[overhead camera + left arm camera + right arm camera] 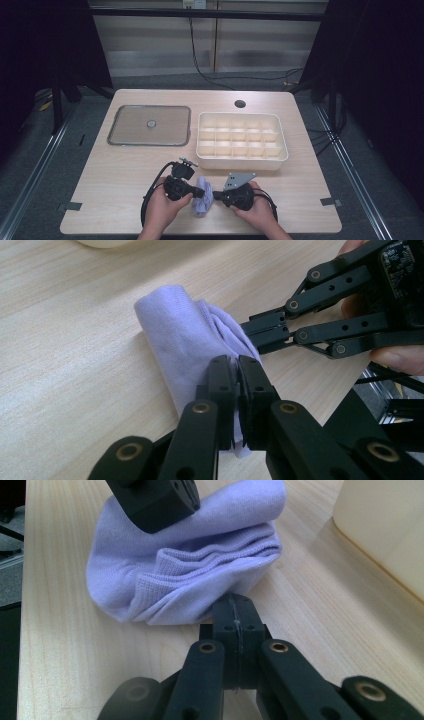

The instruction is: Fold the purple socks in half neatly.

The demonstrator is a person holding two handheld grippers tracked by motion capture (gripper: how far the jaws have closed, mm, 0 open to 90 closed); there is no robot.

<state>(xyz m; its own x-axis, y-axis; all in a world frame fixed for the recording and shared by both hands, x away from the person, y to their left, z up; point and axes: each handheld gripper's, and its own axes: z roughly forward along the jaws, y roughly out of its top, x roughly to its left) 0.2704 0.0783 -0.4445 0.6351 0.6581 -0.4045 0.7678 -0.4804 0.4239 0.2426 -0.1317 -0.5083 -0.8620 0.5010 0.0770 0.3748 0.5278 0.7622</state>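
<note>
So we've got the lilac sock [203, 201] rolled up just in front of the divided tray [242, 135], long axis running toward it, left fingers [239, 371] and right fingers [234, 611] each clenched on an opposite side.

Near table edge crowded: left gripper [199, 191] and right gripper [216, 195] pinch the lilac sock [204, 200] from both sides, no gap between them. Just behind stands the cream divided organizer box [242, 159], blocking forward reach on the right. Lid [149, 125] lies flat behind left, low obstacle. Bare tabletop [110, 185] wide open left of the hands, also right front corner.
</note>
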